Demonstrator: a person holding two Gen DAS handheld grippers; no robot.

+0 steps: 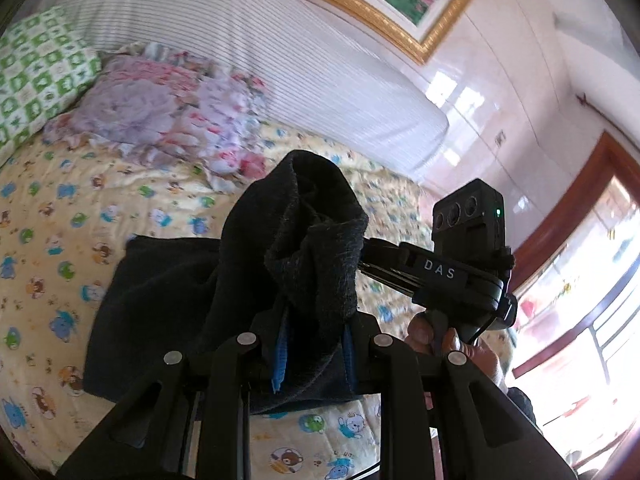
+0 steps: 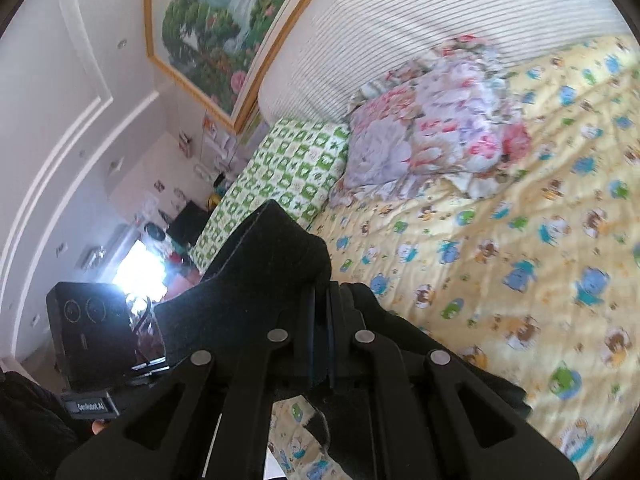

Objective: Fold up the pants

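The black pants hang over the yellow cartoon-print bed sheet, partly resting on it. My left gripper is shut on a bunched edge of the pants, which stands up above the blue pads. My right gripper is shut on another edge of the pants, which folds over its fingers. In the left wrist view the right gripper's body sits close to the right, held by a hand. In the right wrist view the left gripper's body sits at lower left.
A crumpled floral quilt and a green checked pillow lie at the head of the bed against a white striped headboard. A framed painting hangs on the wall. A window and door frame stand to the right.
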